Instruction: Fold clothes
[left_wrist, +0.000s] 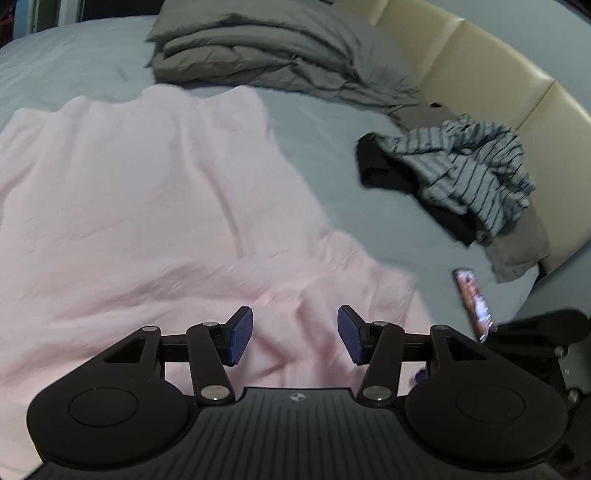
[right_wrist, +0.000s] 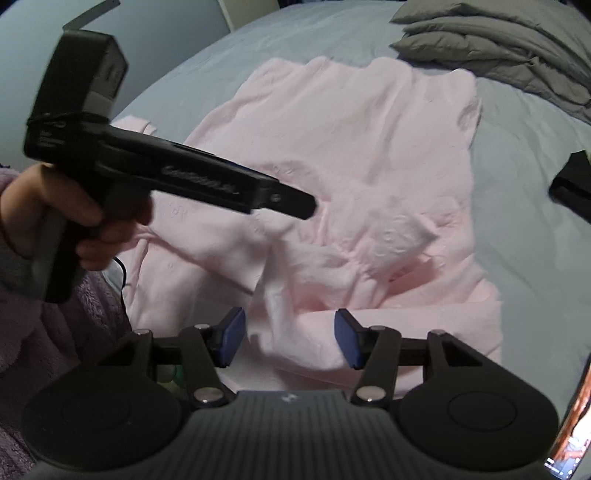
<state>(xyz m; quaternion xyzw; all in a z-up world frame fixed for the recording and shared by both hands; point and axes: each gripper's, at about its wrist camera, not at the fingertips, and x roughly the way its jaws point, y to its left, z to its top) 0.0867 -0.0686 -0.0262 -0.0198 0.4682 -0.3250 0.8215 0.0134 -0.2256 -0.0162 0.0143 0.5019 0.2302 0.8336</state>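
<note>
A pale pink garment (left_wrist: 155, 206) lies spread and wrinkled on the light blue bed (left_wrist: 332, 147); it also shows in the right wrist view (right_wrist: 351, 177), partly folded over itself. My left gripper (left_wrist: 295, 334) is open and empty, just above the garment's near part. My right gripper (right_wrist: 289, 338) is open and empty over the garment's near edge. The left gripper's body, held in a hand, crosses the right wrist view (right_wrist: 166, 177) above the garment's left side.
A grey folded duvet (left_wrist: 266, 48) lies at the back. A striped grey garment (left_wrist: 472, 173) on dark clothing (left_wrist: 380, 166) sits at the right by a beige headboard (left_wrist: 517, 85). A lit phone (left_wrist: 474, 299) lies near the bed's right edge.
</note>
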